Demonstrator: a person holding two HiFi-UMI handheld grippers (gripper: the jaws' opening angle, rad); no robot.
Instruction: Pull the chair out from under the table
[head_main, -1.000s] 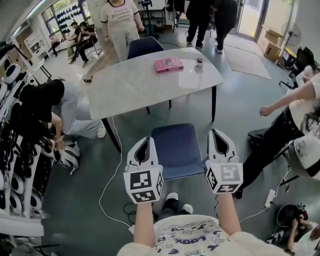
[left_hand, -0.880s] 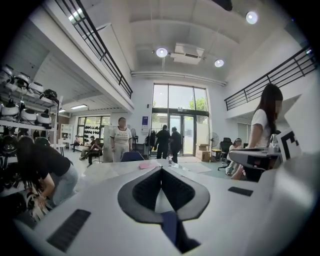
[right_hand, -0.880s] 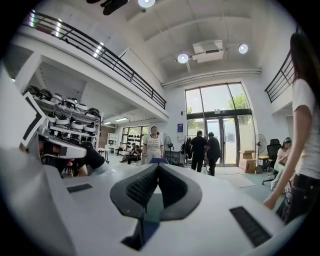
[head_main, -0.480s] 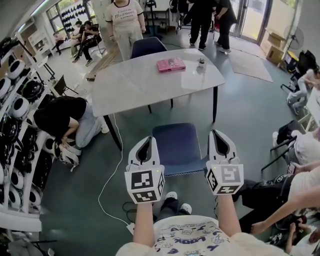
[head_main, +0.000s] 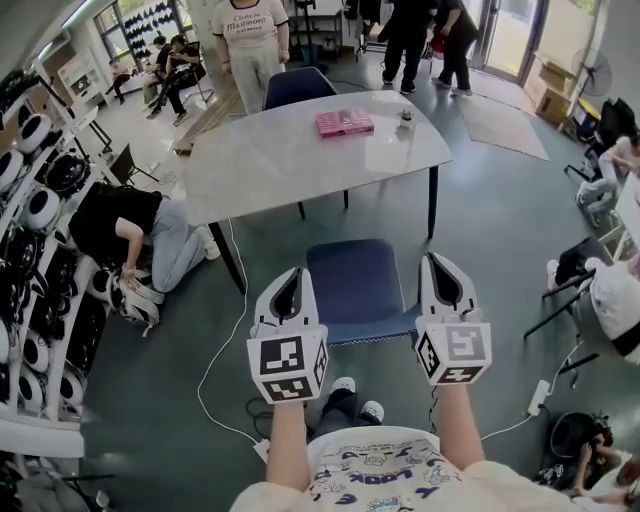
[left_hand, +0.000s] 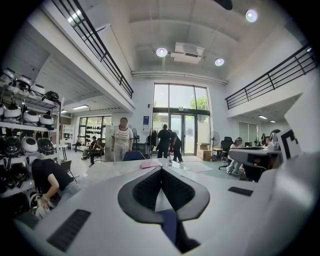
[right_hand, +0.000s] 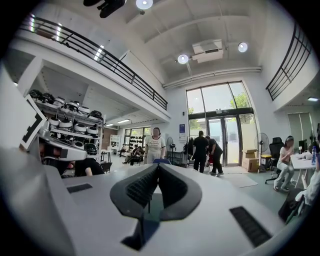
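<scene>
Left claw: the left gripper (head_main: 290, 276) is hovering at lower centre of the head view, just off the left edge of the seat. In its own view its jaws (left_hand: 161, 169) are pressing tip to tip, with nothing between them.
Right claw: the right gripper (head_main: 441, 262) is hanging level at the seat's right edge. Its jaws (right_hand: 157, 168) are likewise meeting at the tips and gripping nothing.
Chair: the blue chair (head_main: 357, 288) is standing in the middle of the frame between the two grippers. Its seat is lying in the open, just below the table's near edge. A strip of blue is showing under the closed jaws (left_hand: 168, 225).
Table: the white table (head_main: 290, 160) is filling the upper centre, carrying a pink box (head_main: 344, 122) and a small dark object (head_main: 405, 118) near its far edge.
Second chair: another blue chair (head_main: 297, 87) is sitting at the table's far side, top of frame.
Left edge: a person (head_main: 135, 225) is crouching beside the helmet shelves (head_main: 35, 215).
Floor: a white cable (head_main: 215, 345) is trailing from the table leg toward the lower left.
Contact: I cannot tell whether either gripper is touching the chair.
</scene>
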